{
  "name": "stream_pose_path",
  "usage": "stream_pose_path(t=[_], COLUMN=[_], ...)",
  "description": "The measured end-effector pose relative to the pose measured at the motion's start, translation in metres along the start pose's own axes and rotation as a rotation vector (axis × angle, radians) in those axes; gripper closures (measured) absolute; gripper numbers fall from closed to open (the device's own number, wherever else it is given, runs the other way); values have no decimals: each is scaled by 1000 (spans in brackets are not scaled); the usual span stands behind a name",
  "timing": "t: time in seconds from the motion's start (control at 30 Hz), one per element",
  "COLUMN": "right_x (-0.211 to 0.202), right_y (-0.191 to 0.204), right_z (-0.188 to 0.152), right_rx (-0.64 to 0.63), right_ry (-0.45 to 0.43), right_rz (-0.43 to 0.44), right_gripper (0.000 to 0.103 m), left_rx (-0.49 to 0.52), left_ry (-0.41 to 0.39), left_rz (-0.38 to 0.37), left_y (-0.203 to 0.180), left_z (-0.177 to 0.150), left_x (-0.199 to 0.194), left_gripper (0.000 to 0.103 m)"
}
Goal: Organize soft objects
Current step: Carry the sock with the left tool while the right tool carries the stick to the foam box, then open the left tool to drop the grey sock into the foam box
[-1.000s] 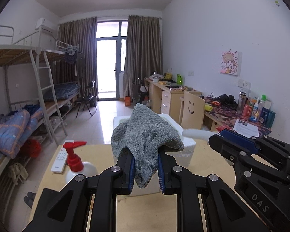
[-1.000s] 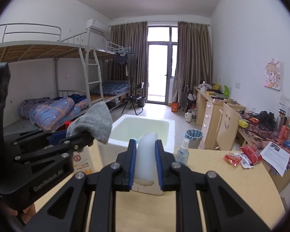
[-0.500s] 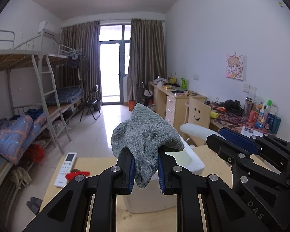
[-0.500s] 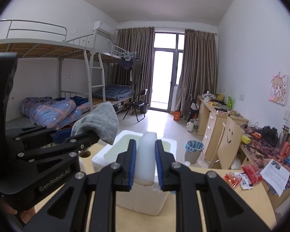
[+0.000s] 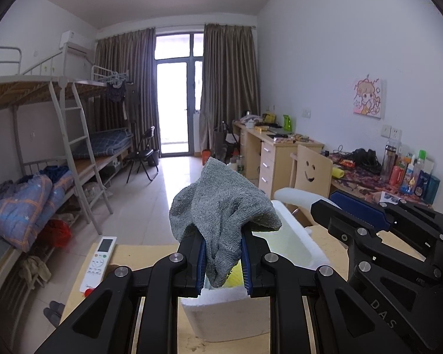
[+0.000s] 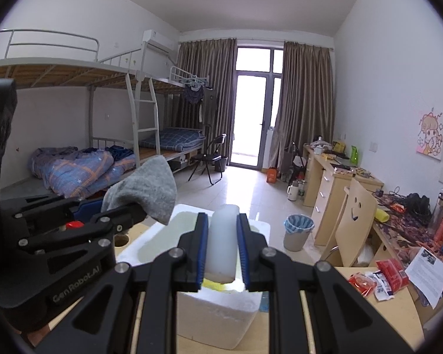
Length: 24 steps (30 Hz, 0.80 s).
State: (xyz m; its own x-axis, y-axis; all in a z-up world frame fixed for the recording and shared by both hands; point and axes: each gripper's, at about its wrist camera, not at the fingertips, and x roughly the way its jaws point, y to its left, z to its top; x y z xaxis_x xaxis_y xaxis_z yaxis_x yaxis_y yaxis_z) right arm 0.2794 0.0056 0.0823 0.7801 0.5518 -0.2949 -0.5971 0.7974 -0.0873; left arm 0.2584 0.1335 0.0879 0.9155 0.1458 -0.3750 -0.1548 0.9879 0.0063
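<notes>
1. Grey knitted cloth (image 5: 221, 215) is sitting pinched between the fingers of the left gripper (image 5: 223, 261); the fingers are standing nearly closed on it, with most of the fabric bunching above and a tail hanging below. It is being held in the air above the near end of the white foam box (image 5: 221, 312).
2. White, soft-looking cylindrical piece (image 6: 221, 242) is sitting clamped upright between the fingers of the right gripper (image 6: 221, 250), which are likewise standing narrow and pressing on it from both sides. It too is hovering over the foam box.
3. Foam box is resting on the wooden tabletop (image 5: 127, 253), open at the top. Something yellow (image 6: 218, 286) is lying inside, just below the fingers; judged an item already stowed.
4. Progress, as a judgement: two soft items are lifted and positioned over the box, neither yet released. Lowering and letting go are remaining for both.
5. Remote control (image 5: 99, 262) is lying at the left of the tabletop; red snack packets (image 6: 381, 274) and a printed sheet (image 6: 425, 274) are lying at the right. None of these is reading as soft goods.
6. Hard to make out: the box floor is mostly hiding behind the fingers, so its full contents are not showing; the yellow item cannot be identified; the near tabletop is cut off by the gripper bodies.
</notes>
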Motion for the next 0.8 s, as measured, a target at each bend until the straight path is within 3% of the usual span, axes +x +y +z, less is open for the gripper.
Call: stream_pose_path(t=[0.17, 0.57, 0.8], right_x=[6, -14, -22], right_y=[-4, -34, -43], right_z=[0, 0, -3], right_rx=[9, 40, 55], right_ry=[17, 24, 27], right_rz=[9, -93, -126], right_gripper=[80, 80, 80], left_rx=[-1, 17, 29], left_ry=[19, 72, 88], left_rz=[31, -40, -44], left_y=[-1, -31, -37], left_z=[0, 1, 1], left_x=[16, 45, 56], left_gripper=[82, 82, 81])
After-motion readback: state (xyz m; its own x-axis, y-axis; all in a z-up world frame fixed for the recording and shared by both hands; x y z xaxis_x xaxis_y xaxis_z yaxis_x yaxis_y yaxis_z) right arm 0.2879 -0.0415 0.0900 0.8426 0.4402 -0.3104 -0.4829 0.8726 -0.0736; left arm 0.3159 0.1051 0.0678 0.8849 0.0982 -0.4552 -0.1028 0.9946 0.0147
